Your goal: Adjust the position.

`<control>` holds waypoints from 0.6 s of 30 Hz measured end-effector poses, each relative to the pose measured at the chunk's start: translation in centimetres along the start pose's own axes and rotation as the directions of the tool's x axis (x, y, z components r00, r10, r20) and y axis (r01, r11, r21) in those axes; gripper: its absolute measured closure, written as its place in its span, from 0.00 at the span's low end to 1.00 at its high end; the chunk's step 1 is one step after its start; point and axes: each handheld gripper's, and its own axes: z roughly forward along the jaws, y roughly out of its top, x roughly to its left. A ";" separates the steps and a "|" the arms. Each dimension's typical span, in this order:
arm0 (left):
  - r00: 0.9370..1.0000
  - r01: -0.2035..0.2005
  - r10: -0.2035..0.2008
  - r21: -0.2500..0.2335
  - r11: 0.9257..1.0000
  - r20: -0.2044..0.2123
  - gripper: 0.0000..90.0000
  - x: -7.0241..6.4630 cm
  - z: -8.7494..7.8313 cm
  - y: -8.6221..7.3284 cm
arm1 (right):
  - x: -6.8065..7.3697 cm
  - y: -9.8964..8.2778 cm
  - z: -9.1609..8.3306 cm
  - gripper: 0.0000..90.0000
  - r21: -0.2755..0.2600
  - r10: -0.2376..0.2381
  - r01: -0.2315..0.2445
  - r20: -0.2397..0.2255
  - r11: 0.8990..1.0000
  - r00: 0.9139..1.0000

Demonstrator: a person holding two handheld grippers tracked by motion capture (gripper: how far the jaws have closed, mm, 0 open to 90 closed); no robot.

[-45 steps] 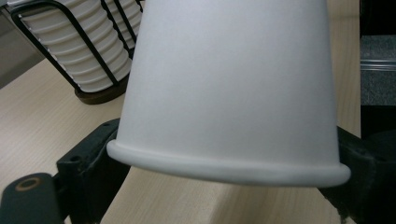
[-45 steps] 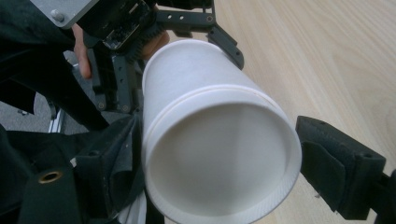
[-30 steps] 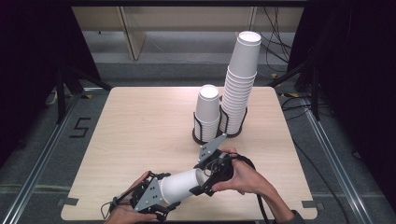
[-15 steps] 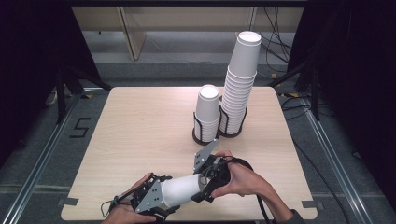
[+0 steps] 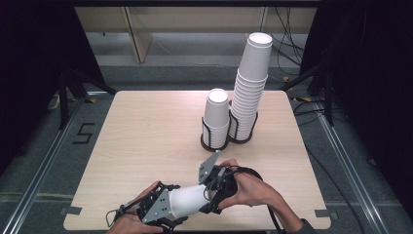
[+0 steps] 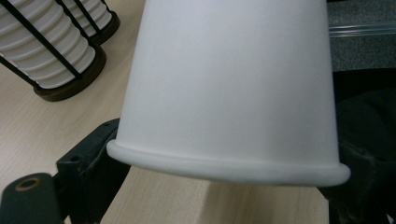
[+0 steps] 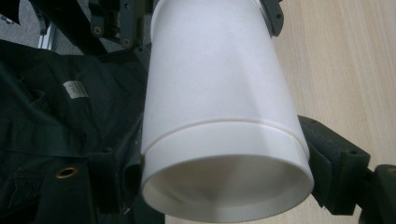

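Our left tongs (image 5: 168,208) and right tongs (image 5: 214,187) meet low at the near edge of the bench (image 5: 146,131), with a white paper cup (image 5: 187,201) lying on its side between them, off the wood. In the left gripper view the cup's rolled rim (image 6: 229,168) sits between our two black jaws, which have just been opening; a dark jaw stands at each side of the rim, but we cannot tell whether the pads press on it. In the right gripper view the cup's flat base end (image 7: 224,186) faces us, with a jaw close against each side of it, so our right tongs look closed on the cup. Farther back on the bench stands the tall cup stack (image 5: 251,90) in its black wire holder, and just beside it the short cup stack (image 5: 216,117) in a second holder.
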 end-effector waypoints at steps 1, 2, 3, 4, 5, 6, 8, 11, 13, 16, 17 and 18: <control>1.000 0.010 -0.010 -0.019 1.000 -0.002 0.09 0.1 0.0 -0.1 | 0.1 -0.1 -0.2 0.26 0.000 0.024 -0.024 0.003 1.000 1.000; 1.000 0.021 -0.021 -0.037 0.999 0.001 0.09 0.2 -0.1 -0.2 | -0.1 -0.1 -0.2 0.26 -0.024 0.007 -0.007 -0.004 1.000 1.000; 1.000 0.028 -0.027 -0.070 0.997 0.004 0.08 0.3 -0.1 -0.3 | -0.1 -0.2 -0.5 0.27 -0.030 0.032 -0.032 -0.010 0.999 0.999; 0.999 0.036 -0.034 -0.094 0.995 0.016 0.08 0.4 -0.3 -0.4 | -0.3 -0.3 -0.7 0.26 -0.041 0.033 -0.034 -0.028 0.999 0.999; 0.999 0.045 -0.044 -0.120 0.992 0.014 0.07 0.5 -0.3 -0.5 | -0.5 -0.5 -0.9 0.27 -0.069 0.026 -0.029 -0.043 0.997 0.999; 0.998 0.061 -0.058 -0.145 0.987 0.026 0.07 0.6 -0.4 -0.6 | -0.6 -0.6 -1.0 0.27 -0.083 0.030 -0.034 -0.051 0.996 0.998; 0.997 0.077 -0.073 -0.184 0.980 0.030 0.06 0.7 -0.4 -0.7 | -0.7 -0.9 -1.3 0.27 -0.109 0.036 -0.043 -0.064 0.993 0.997; 0.995 0.098 -0.092 -0.231 0.968 0.036 0.05 0.7 -0.4 -0.8 | -0.8 -1.1 -1.6 0.27 -0.130 0.045 -0.055 -0.077 0.990 0.996; 0.994 0.105 -0.099 -0.246 0.964 0.039 0.05 0.7 -0.4 -0.8 | -0.9 -1.3 -1.7 0.27 -0.148 0.040 -0.053 -0.091 0.988 0.995; 0.996 0.092 -0.087 -0.242 0.966 0.033 0.08 0.8 -0.7 -0.7 | -0.9 -1.4 -1.9 0.27 -0.160 0.032 -0.046 -0.089 0.986 0.995; 0.996 0.086 -0.082 -0.235 0.968 0.029 0.09 0.8 -0.8 -0.6 | -0.9 -1.4 -1.9 0.27 -0.161 0.035 -0.049 -0.085 0.986 0.996; 0.998 0.068 -0.065 -0.233 0.970 0.020 0.11 0.8 -0.8 -0.6 | -0.9 -1.4 -1.9 0.27 -0.159 0.031 -0.043 -0.079 0.986 0.996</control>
